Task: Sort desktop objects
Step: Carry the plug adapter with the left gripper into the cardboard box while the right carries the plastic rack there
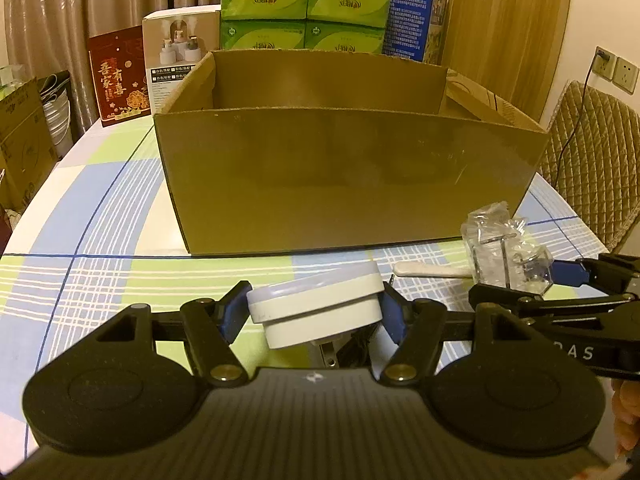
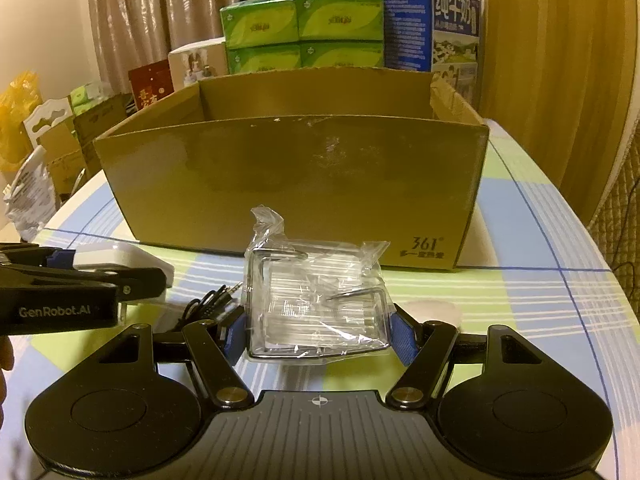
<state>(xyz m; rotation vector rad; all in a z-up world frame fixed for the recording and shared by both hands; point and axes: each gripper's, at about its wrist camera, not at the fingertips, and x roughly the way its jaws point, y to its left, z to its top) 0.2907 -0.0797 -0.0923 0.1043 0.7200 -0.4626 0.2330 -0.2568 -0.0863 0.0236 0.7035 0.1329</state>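
Left hand-held gripper point(image 1: 314, 312) clenched on a white plug-in adapter point(image 1: 316, 306), blue pads pressed against both of its sides, metal prongs poking out underneath, body tilted and lifted off the counter point(image 1: 100, 240). Right hand-held gripper point(image 2: 318, 334) grasping a clear plastic packet point(image 2: 316, 304) with a wire frame inside, pads point(image 2: 404, 338) tight on its left and right edges, crumpled top of the bag sticking up. Both held just in front of an open cardboard box point(image 2: 288, 184), near wall facing the cameras, inside hidden from these low views. On the checked cloth between the two: a coiled black audio cable point(image 2: 208, 304) with its jack plug pointing toward the packet. Beyond the packet, a flat white stick-like piece point(image 1: 428, 270), identity unclear. Behind the box, stacked green tissue packs point(image 1: 306, 10), a blue milk carton box point(image 2: 432, 24), a red printed box point(image 1: 118, 80). Quilted chair back point(image 1: 592, 168) at the far right.
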